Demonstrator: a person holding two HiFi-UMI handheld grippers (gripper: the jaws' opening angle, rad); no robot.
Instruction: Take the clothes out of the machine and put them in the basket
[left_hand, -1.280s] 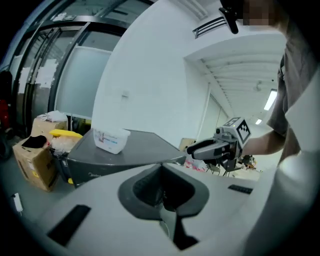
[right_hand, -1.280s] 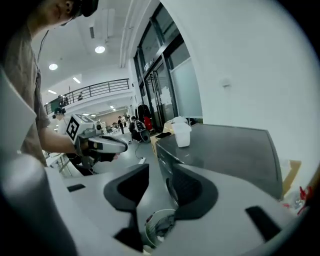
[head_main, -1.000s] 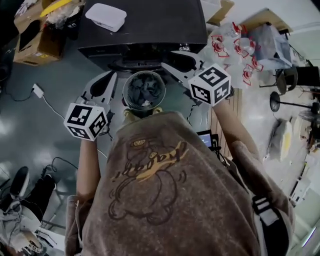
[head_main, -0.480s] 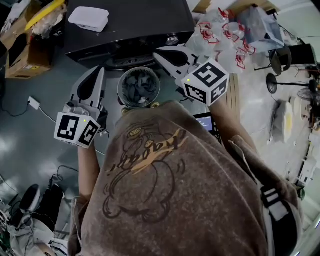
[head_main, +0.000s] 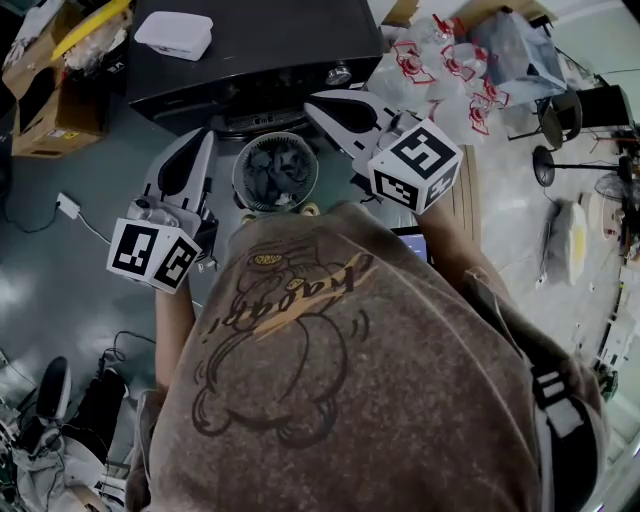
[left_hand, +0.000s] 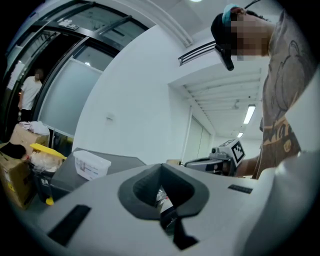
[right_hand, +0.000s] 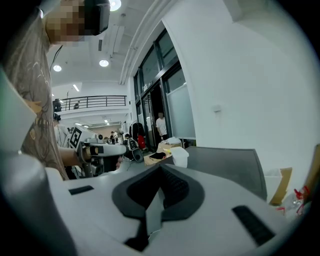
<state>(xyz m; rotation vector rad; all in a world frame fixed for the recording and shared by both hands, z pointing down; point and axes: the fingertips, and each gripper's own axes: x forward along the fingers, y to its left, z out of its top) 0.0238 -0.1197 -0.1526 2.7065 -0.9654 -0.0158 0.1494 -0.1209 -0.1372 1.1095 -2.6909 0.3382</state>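
Note:
A round mesh basket with dark grey clothes in it stands on the floor in front of the black machine. In the head view my left gripper hangs to the basket's left and my right gripper above its upper right, both clear of the clothes. Each is shut with nothing between its jaws. The left gripper view shows its closed jaws pointing level over the machine's top, with the right gripper beyond. The right gripper view shows its closed jaws. The machine's door is hidden.
A white lidded box lies on the machine. Cardboard boxes stand at the upper left. Clear bags with red print are piled at the upper right. A cable and plug lie on the floor at left. My own torso hides the near floor.
Both grippers have risen from beside the basket. The right gripper's jaws have come together since the earliest frame. The clothes in the basket have not moved.

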